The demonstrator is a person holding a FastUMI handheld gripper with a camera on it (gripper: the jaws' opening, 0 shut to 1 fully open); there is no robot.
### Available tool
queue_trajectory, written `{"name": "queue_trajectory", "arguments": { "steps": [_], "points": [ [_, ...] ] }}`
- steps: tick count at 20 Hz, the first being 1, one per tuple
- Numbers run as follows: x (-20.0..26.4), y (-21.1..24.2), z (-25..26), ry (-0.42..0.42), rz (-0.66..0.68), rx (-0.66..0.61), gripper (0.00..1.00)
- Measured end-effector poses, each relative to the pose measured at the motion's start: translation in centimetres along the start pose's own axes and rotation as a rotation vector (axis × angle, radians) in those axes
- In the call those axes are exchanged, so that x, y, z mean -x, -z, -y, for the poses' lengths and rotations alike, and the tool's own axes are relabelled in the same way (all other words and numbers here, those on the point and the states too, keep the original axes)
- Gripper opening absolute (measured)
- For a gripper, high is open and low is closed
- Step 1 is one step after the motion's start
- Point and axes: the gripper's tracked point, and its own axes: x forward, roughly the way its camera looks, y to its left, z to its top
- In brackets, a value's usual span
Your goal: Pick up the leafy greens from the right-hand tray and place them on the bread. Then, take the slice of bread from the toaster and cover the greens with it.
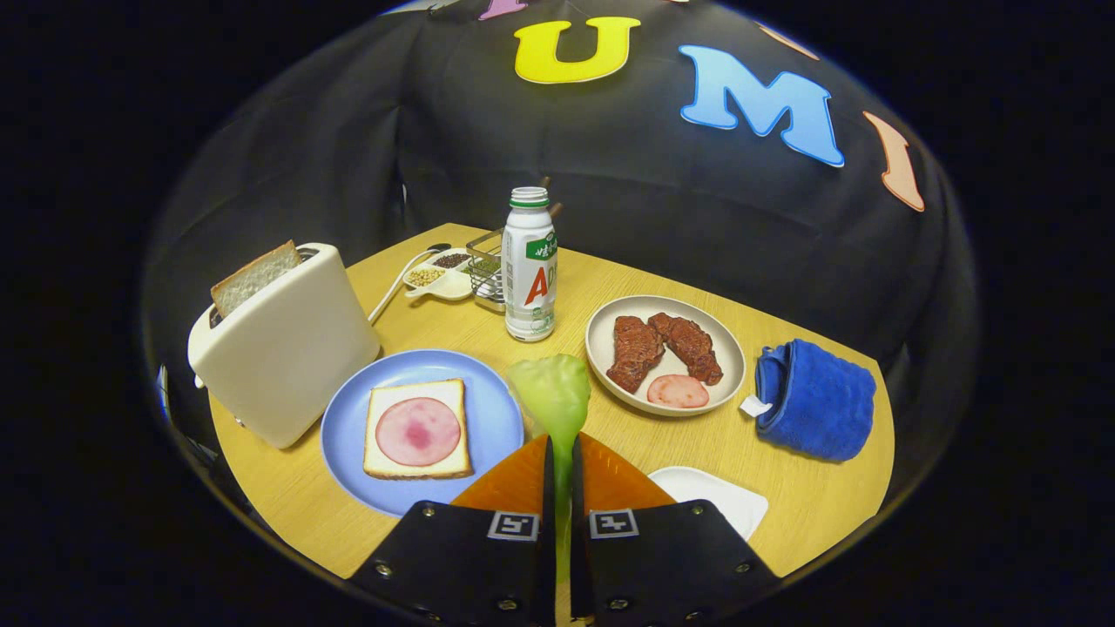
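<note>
Now my tongs (562, 453) pinch the leafy greens (553, 392), which stick up at twelve o'clock. At ten o'clock, bread (418, 429) lies on a blue plate (496, 418). Further that way, toast (255, 277) peeks from the toaster (283, 348), mostly hidden. The milk bottle (530, 270) shows a red "A".

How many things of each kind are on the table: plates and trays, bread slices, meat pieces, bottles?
Plates and trays: 3, blue plate, beige plate, white tray
Bread slices: 2, toaster slice, plate slice
Meat pieces: 4
Bottles: 1
Total: 10
The gripper is shut on the leafy greens.
</note>
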Motion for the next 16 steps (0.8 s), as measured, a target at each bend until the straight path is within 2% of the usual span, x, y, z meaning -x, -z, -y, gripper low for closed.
{"name": "queue_trajectory", "arguments": {
  "steps": [4,9,12,14,15,16],
  "points": [
    [-1.1,-1.3,-3.4,-0.017,0.006,-0.004,0.07],
    [-3.7,-1.8,-6.4,0.019,-0.002,0.064,0.07],
    [-4.3,-2.1,-9.7,-0.041,-0.016,0.05,0.07],
    [-4.8,-1.7,-11.1,-0.071,-0.031,0.076,0.14],
    [-5.2,-1.4,-12.0,-0.096,-0.039,0.095,0.28],
    [-5.3,-1.2,-12.4,-0.105,-0.045,0.099,0.3]
  ]
}}
